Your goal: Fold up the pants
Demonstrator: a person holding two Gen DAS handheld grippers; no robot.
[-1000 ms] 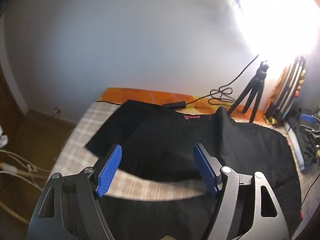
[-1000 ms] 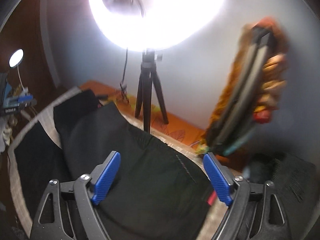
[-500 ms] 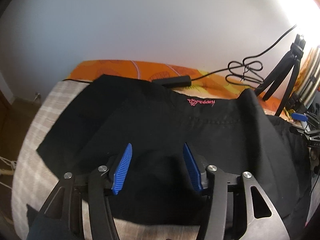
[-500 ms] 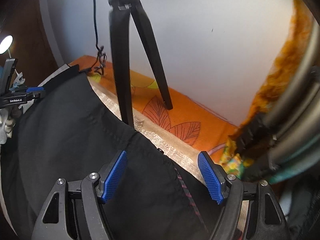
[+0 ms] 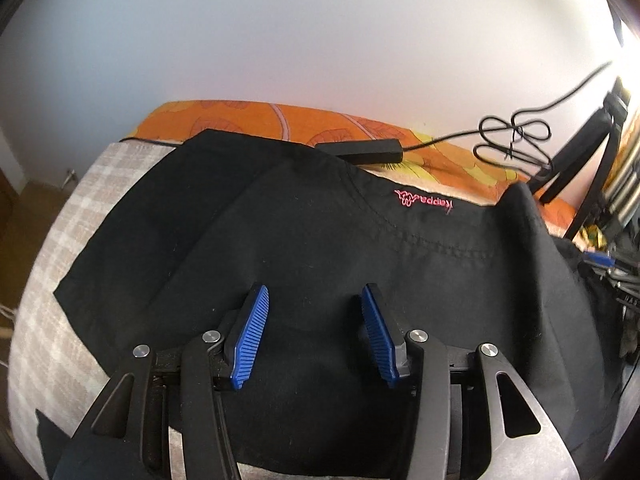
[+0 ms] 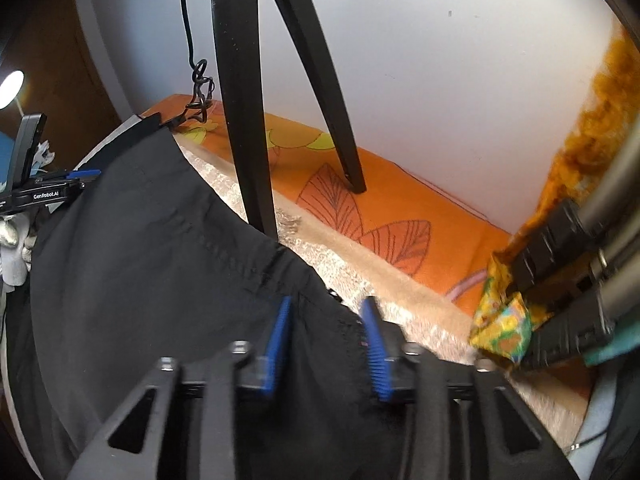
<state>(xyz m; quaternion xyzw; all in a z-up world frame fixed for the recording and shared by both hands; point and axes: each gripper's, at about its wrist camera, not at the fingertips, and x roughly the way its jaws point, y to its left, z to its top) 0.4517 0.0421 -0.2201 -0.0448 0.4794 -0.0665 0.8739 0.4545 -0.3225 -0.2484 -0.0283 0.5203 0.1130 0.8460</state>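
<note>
Black pants (image 5: 320, 248) with a pink logo (image 5: 424, 201) lie spread on a checked beige cover; they also show in the right wrist view (image 6: 160, 272). My left gripper (image 5: 314, 320) hangs low over the pants' near middle, jaws part open with black cloth between them, nothing clamped. My right gripper (image 6: 326, 328) sits at the pants' far edge by the seam, jaws narrowed around the cloth edge but still apart. The other gripper (image 6: 44, 194) shows at the left of the right wrist view.
A black tripod (image 6: 256, 92) stands on the orange leaf-print sheet (image 6: 384, 216) right behind the pants. A black cable and adapter (image 5: 360, 150) lie by the wall. Poles and yellow-patterned cloth (image 6: 560, 280) crowd the right side. The checked cover (image 5: 52, 280) ends at the left.
Both grippers have dropped down and forward onto the pants. Both jaws have narrowed, the right one most. The ring light has left both views.
</note>
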